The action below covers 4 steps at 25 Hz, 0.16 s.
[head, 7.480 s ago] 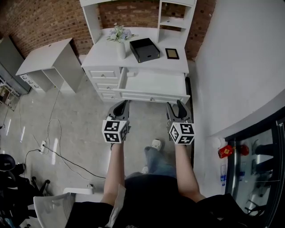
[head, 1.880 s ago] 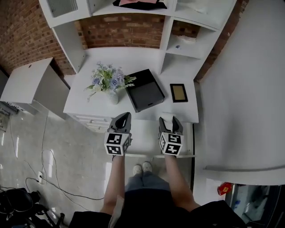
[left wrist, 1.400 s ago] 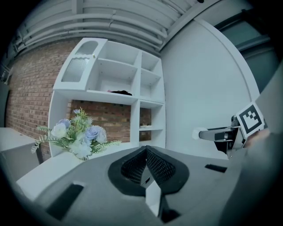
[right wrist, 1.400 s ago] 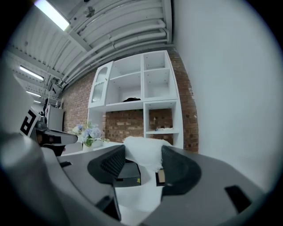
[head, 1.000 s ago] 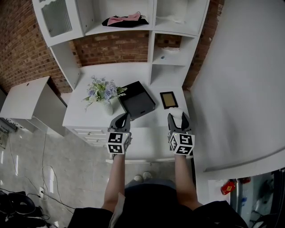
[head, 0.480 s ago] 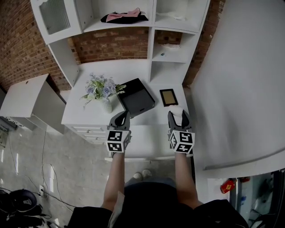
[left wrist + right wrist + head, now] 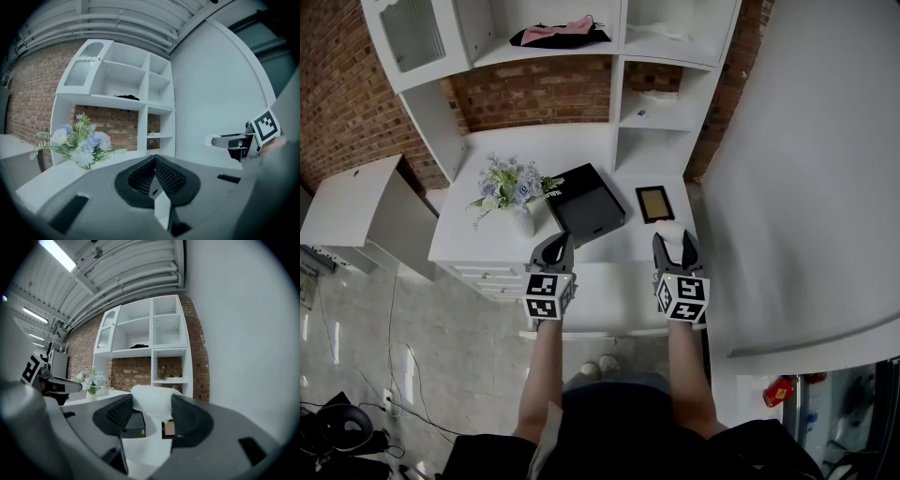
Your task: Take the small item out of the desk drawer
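Observation:
My right gripper is shut on a small crumpled white item, held above the front right of the white desk. In the right gripper view the white item fills the gap between the jaws of the right gripper. My left gripper hovers level with it to the left, shut with nothing in it; its jaws meet in the left gripper view. The desk drawer stands pulled out below both grippers.
On the desk top are a vase of flowers, a black box and a small picture frame. A white hutch with shelves rises behind; dark and pink cloth lies on one shelf. A white wall runs close on the right.
The person has stepped from well back right up to the desk. The right gripper, empty before, now holds the white item. Over the last second both grippers stay nearly still.

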Motion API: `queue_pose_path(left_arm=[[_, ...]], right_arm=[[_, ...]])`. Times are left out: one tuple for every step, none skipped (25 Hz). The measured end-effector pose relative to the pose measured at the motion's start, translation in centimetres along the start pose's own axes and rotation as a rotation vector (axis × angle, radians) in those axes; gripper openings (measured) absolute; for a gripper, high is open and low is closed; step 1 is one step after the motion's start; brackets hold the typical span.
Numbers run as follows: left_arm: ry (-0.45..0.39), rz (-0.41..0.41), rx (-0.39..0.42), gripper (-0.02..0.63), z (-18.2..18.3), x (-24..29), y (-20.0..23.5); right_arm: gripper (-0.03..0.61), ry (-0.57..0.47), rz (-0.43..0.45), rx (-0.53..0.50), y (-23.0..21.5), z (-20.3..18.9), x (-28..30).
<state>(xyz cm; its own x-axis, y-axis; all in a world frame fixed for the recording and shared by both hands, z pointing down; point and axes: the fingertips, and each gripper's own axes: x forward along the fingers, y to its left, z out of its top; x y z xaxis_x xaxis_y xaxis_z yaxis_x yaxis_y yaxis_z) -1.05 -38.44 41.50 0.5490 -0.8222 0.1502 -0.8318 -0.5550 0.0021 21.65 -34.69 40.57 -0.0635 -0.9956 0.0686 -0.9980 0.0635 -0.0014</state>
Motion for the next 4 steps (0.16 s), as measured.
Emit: queue_pose_path(left_arm=[[0.001,-0.002,-0.002,0.009,-0.01,0.08,-0.02],[0.002,-0.002,-0.004,0.009,-0.04,0.14,-0.04],[0.003,-0.002,-0.005,0.009,-0.09,0.19,-0.03],[0.005,-0.002,-0.005,0.009,-0.14,0.23,-0.03]], right_arm=[[0.252,0.001,0.001,0.001,-0.03,-0.02,0.05],[0.252,0.001,0.002,0.003,-0.07,-0.03,0.1],[0.252,0.001,0.003,0.004,-0.11,-0.03,0.15],[0.252,0.002,0.004,0.006,-0.14,-0.03,0.19]])
